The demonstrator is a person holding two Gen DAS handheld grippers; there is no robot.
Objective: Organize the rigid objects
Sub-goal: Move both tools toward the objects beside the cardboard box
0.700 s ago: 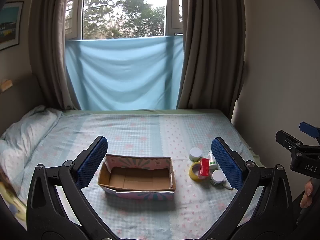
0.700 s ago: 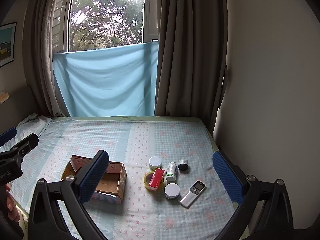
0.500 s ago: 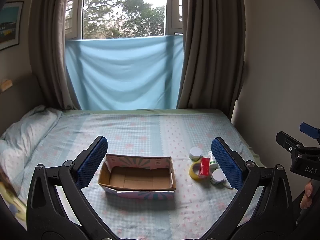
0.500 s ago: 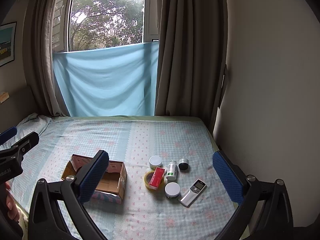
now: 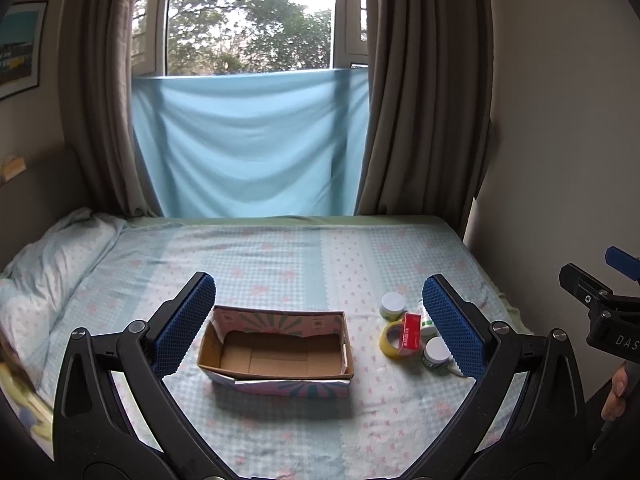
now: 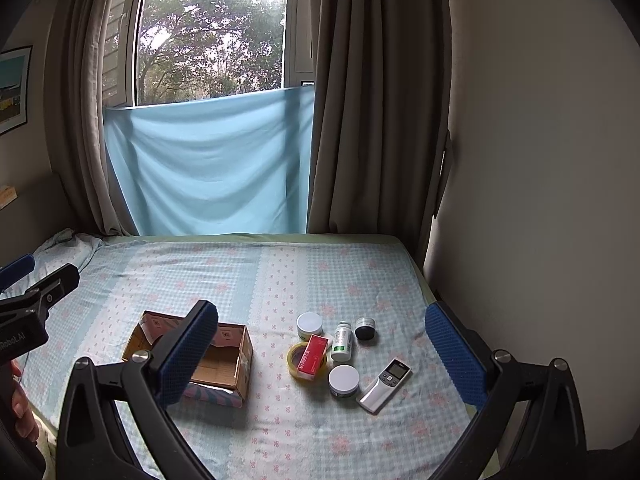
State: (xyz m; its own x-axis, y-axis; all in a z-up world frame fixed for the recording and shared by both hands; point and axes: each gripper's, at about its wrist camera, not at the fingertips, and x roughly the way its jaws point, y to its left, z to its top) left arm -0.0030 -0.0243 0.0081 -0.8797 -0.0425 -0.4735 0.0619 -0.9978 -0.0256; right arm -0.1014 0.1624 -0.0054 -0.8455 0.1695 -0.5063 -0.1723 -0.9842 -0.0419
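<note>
An open, empty cardboard box (image 5: 276, 354) (image 6: 224, 360) sits on the bed. To its right lies a cluster: a red box (image 6: 313, 354) on a yellow tape roll (image 6: 296, 364), two white-lidded jars (image 6: 309, 324) (image 6: 343, 380), a white bottle (image 6: 343, 341), a small black jar (image 6: 365, 328) and a white remote (image 6: 384, 385). My left gripper (image 5: 320, 324) is open and empty, held above the bed in front of the box. My right gripper (image 6: 320, 360) is open and empty, held above the bed in front of the cluster.
The bed (image 6: 340, 280) has a light blue checked sheet. A pillow (image 5: 52, 264) lies at the left. A wall (image 6: 540, 200) runs close along the bed's right side. Curtains and a window stand behind the bed.
</note>
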